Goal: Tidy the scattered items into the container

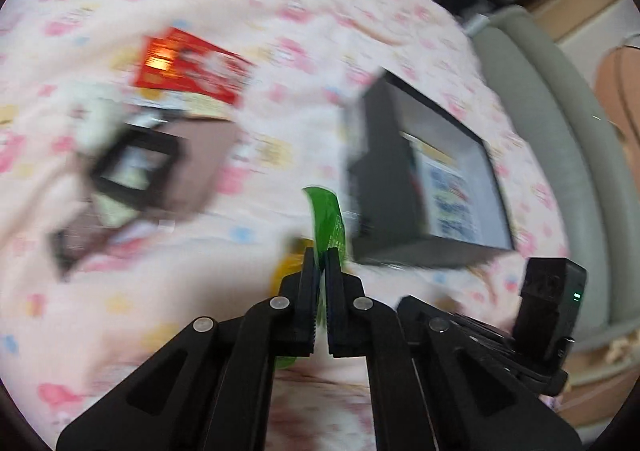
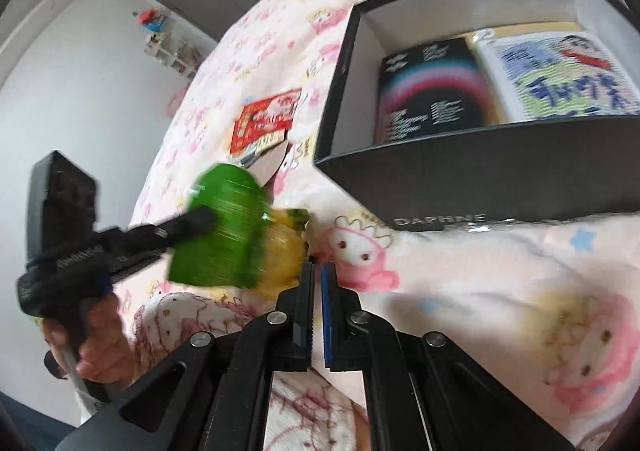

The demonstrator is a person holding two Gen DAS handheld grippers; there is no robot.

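My left gripper [image 1: 322,251] is shut on a green and yellow snack packet [image 1: 326,215] and holds it above the pink cartoon blanket. The right wrist view shows the same packet [image 2: 224,227] pinched by the left gripper [image 2: 200,219], left of the black box [image 2: 480,179]. That open box [image 1: 380,171] holds a black booklet [image 2: 432,91] and a white packet with blue writing [image 2: 560,71]. My right gripper [image 2: 316,269] is shut with nothing in it, low over the blanket just in front of the box.
A red packet [image 2: 266,119] lies on the blanket [image 2: 500,291] left of the box, also red in the left wrist view [image 1: 188,67]. A blurred brown item with a black frame [image 1: 160,171] lies near it. A grey padded bed edge [image 1: 560,131] runs along the right.
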